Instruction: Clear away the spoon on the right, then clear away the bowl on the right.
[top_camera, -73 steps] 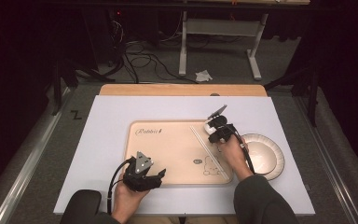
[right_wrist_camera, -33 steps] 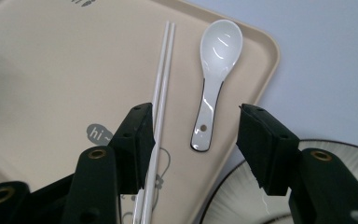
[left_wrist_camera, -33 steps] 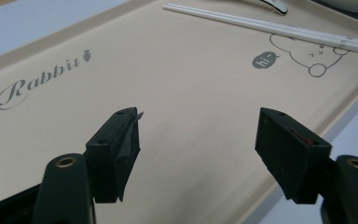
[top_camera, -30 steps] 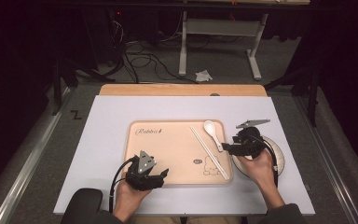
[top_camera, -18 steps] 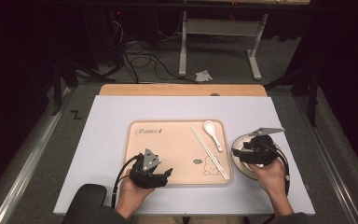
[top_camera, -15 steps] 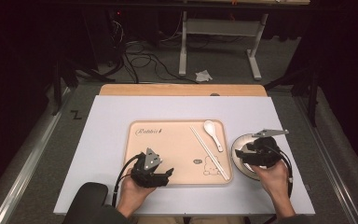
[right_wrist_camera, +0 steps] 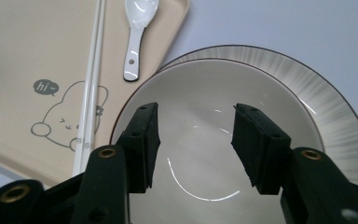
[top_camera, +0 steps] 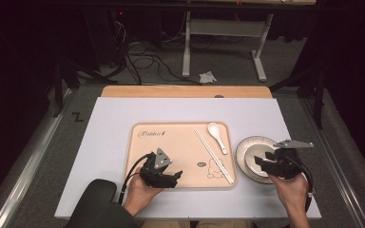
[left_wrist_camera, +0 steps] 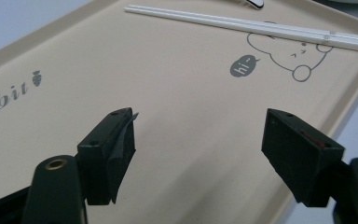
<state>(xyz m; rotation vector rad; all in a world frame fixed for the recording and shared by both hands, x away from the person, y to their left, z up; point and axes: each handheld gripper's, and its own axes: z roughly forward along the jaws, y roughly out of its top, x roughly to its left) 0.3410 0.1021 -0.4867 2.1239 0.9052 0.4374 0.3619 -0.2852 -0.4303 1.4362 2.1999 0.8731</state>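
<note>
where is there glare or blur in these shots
Right gripper view: curved glare streaks on the bowl; the hand-held gripper's near arms look soft. Left gripper view: tray evenly lit, no glare. High view: table bright, surroundings dark.

Table (top_camera: 123, 123) lit bright from above, surroundings dark; glare in bowl (right_wrist_camera: 205, 186); pics sharp.

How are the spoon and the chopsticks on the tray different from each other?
The spoon is short, with a rounded scoop; the chopsticks are long, thin and straight. The spoon lies near the far right corner of the tray; the chopsticks run slantwise from beside it toward the near right corner. Both are white and lie flat on the tray, side by side.
</note>
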